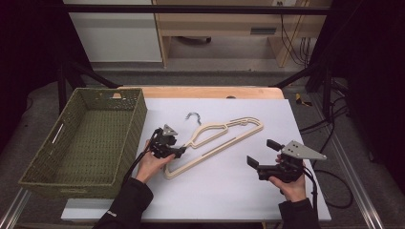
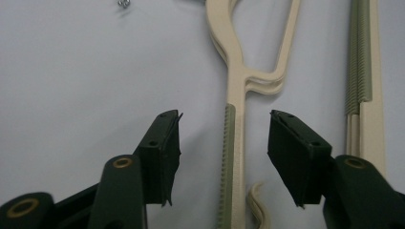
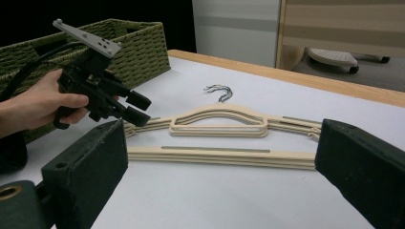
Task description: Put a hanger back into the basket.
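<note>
Several cream plastic hangers (image 1: 224, 136) lie stacked flat on the white table sheet (image 1: 229, 191), near the middle of the table, with the wire hooks (image 1: 193, 116) pointing toward the far edge. The stack runs from near-left to far-right in the high view. The left gripper (image 1: 180, 151) is positioned over the near-left shoulder of the stack. In the left gripper view, the ribbed shoulder arm of the hangers (image 2: 235, 143) passes between the two black jaws, with a visible gap on each side; the pads do not press on it, so the jaws stand partly apart with nothing clamped. The right gripper (image 1: 263, 153) is held at the near-right of the sheet, well apart from the hangers. Its jaws are spread wide and grip nothing; in the right gripper view they frame the stack (image 3: 224, 140) from a distance. One woven olive-green basket (image 1: 47, 164) stands at the left side of the table, just beside the sheet. Its interior holds no items.
</note>
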The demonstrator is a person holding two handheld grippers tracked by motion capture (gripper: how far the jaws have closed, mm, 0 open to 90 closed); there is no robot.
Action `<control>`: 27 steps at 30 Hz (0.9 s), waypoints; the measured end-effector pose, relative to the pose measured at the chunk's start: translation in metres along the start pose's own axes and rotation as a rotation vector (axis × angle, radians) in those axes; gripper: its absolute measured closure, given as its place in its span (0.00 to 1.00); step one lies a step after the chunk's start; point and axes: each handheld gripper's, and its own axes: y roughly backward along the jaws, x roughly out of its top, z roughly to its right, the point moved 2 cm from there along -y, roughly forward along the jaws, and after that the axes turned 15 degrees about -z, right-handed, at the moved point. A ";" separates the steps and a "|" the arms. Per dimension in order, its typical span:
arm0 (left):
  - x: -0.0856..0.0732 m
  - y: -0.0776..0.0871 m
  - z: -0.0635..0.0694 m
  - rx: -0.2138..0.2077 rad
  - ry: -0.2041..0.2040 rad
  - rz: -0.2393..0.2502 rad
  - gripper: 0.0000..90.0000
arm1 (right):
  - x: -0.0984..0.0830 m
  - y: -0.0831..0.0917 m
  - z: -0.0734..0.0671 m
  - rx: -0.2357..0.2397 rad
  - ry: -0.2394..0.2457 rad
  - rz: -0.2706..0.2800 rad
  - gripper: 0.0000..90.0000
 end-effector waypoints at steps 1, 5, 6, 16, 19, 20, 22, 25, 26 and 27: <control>0.000 -0.003 -0.001 -0.003 -0.004 -0.006 0.53 | 0.000 0.000 0.000 0.003 0.001 -0.001 0.05; -0.001 -0.007 -0.001 0.001 -0.012 -0.017 0.62 | 0.000 -0.001 0.000 0.002 0.001 -0.003 0.05; -0.001 -0.007 -0.001 0.001 -0.012 -0.017 0.63 | 0.000 -0.001 0.000 0.002 0.001 -0.003 0.05; -0.001 -0.008 0.001 -0.041 0.012 -0.031 0.83 | 0.000 -0.002 -0.001 0.006 0.003 -0.008 0.05; -0.001 -0.010 0.001 -0.043 0.013 -0.043 0.85 | -0.001 -0.003 -0.001 0.007 0.001 -0.010 0.05; -0.001 -0.010 0.001 -0.043 0.013 -0.043 0.85 | -0.001 -0.003 -0.001 0.010 0.002 -0.010 0.05; -0.001 -0.009 0.001 -0.052 0.020 -0.045 0.85 | -0.001 -0.004 0.000 0.009 0.008 -0.014 0.05; -0.001 -0.008 0.001 -0.045 -0.001 -0.052 0.86 | -0.001 -0.005 -0.001 0.012 0.001 -0.018 0.06; -0.001 -0.008 0.001 -0.045 -0.001 -0.052 0.86 | -0.001 -0.005 -0.001 0.012 0.001 -0.018 0.06; -0.001 -0.008 0.002 -0.042 -0.008 -0.052 0.86 | -0.001 -0.006 -0.001 0.012 0.002 -0.020 0.06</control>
